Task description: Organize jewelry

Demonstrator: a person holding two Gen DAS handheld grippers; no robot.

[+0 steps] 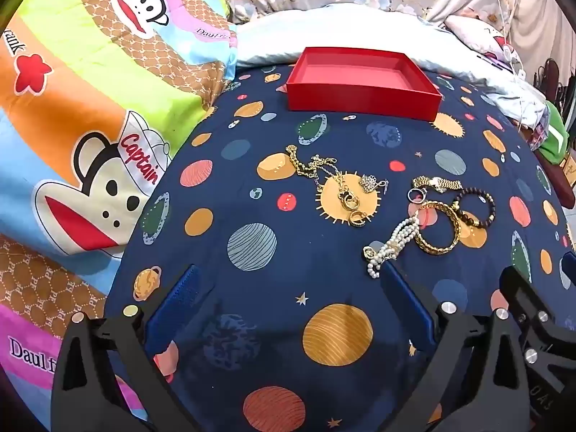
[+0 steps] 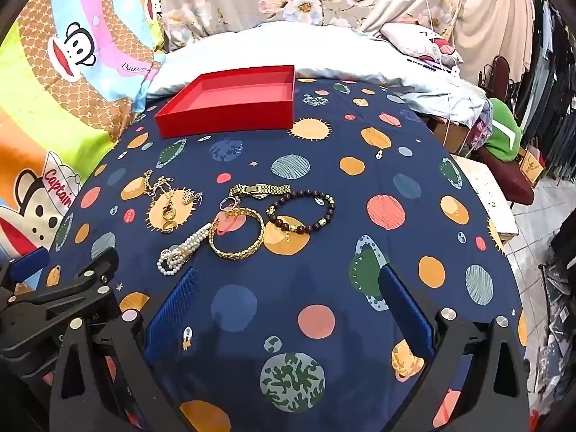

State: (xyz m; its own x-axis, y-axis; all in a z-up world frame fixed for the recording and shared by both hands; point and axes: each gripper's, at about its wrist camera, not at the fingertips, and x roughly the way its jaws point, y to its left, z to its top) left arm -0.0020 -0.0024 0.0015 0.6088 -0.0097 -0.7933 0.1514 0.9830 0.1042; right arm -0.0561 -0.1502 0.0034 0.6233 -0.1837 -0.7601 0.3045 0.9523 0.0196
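Observation:
An empty red box (image 1: 363, 97) (image 2: 230, 115) sits at the far side of a navy planet-print cloth (image 1: 273, 201). Loose jewelry lies nearer: gold chains with rings (image 1: 334, 180) (image 2: 165, 198), a gold watch (image 1: 437, 183) (image 2: 259, 190), a silver ring (image 2: 227, 202), a gold bangle (image 1: 437, 228) (image 2: 235, 234), a dark bead bracelet (image 1: 475, 207) (image 2: 302, 212), and a pearl bracelet (image 1: 390, 246) (image 2: 181, 252). My left gripper (image 1: 289, 277) is open and empty, its right finger beside the pearls. My right gripper (image 2: 288, 277) is open and empty, just short of the bangle.
A cartoon-monkey blanket (image 1: 90, 108) lies to the left. A white pillow (image 2: 288, 50) and floral curtain are behind the box. The cloth's right edge drops to a tiled floor (image 2: 536, 216), with a green item (image 2: 504, 133) and hanging clothes there.

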